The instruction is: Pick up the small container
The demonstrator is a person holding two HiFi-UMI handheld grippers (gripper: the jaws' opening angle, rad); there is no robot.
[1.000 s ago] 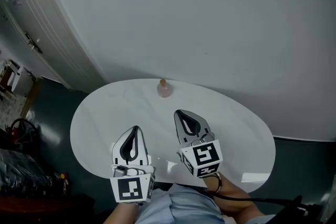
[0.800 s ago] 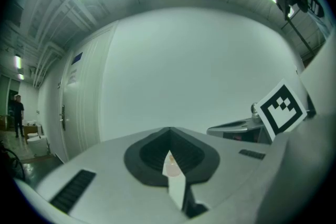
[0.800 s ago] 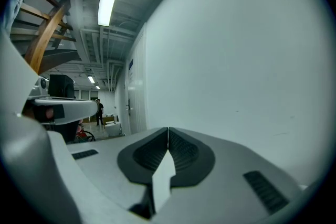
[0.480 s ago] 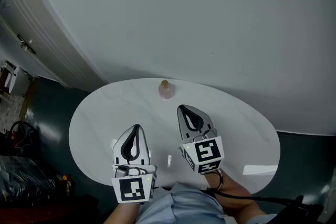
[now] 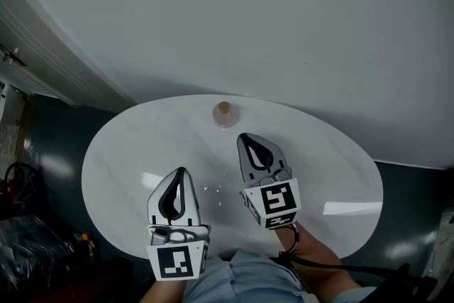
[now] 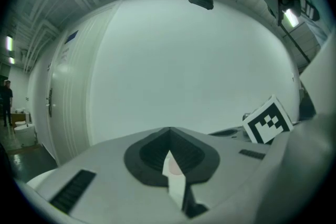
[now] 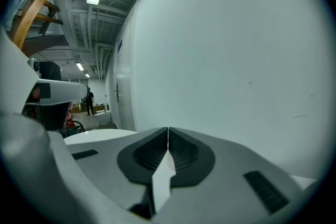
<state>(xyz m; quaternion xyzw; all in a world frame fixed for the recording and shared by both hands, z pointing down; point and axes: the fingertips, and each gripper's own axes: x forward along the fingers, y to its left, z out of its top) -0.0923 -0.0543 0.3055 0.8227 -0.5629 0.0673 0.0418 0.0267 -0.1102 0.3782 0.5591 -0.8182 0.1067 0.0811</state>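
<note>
The small container (image 5: 224, 115), a pinkish jar with a cork-coloured lid, stands upright near the far edge of the white oval table (image 5: 135, 145). My right gripper (image 5: 245, 138) is shut and empty, its tip a short way in front of the jar and slightly to the right of it. My left gripper (image 5: 181, 172) is lower left, farther from the jar, also shut with nothing held. In the left gripper view the jaws (image 6: 169, 134) meet at the tip, with the right gripper's marker cube (image 6: 268, 120) at the right. In the right gripper view the jaws (image 7: 168, 131) are pressed together.
A large white curved wall (image 5: 269, 18) rises just behind the table. Dark floor (image 5: 50, 138) surrounds the table, with clutter (image 5: 21, 223) at the lower left. A black cable (image 5: 340, 267) trails from my right hand. Far down the hall stands a person (image 7: 90, 101).
The head view has tilted a little. My right gripper has edged slightly nearer the container. The left gripper has hardly moved, and both stay shut.
</note>
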